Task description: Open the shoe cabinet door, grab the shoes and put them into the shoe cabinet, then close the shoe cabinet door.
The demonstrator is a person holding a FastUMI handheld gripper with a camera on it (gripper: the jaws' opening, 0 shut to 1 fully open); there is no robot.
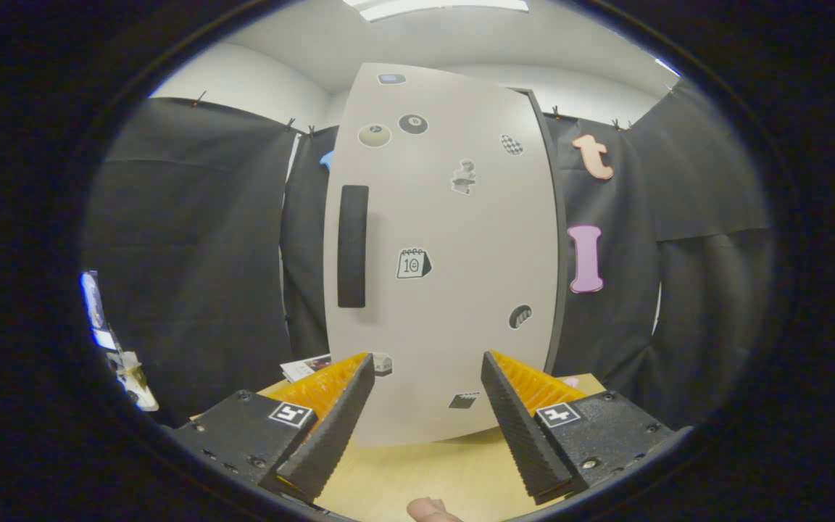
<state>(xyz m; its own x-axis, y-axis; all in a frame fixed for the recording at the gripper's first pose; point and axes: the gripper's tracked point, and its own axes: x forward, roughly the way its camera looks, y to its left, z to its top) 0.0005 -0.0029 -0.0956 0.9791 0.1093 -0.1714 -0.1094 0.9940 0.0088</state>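
Hovering over the wooden desk [417,471], the tool [426,366] has its fingers spread wide with nothing between them. Just beyond them stands the shoe cabinet [454,232], door shut and dotted with stickers, its dark vertical handle [352,245] on the left side.

Paper [306,367] half hidden behind cabinet door [446,254].
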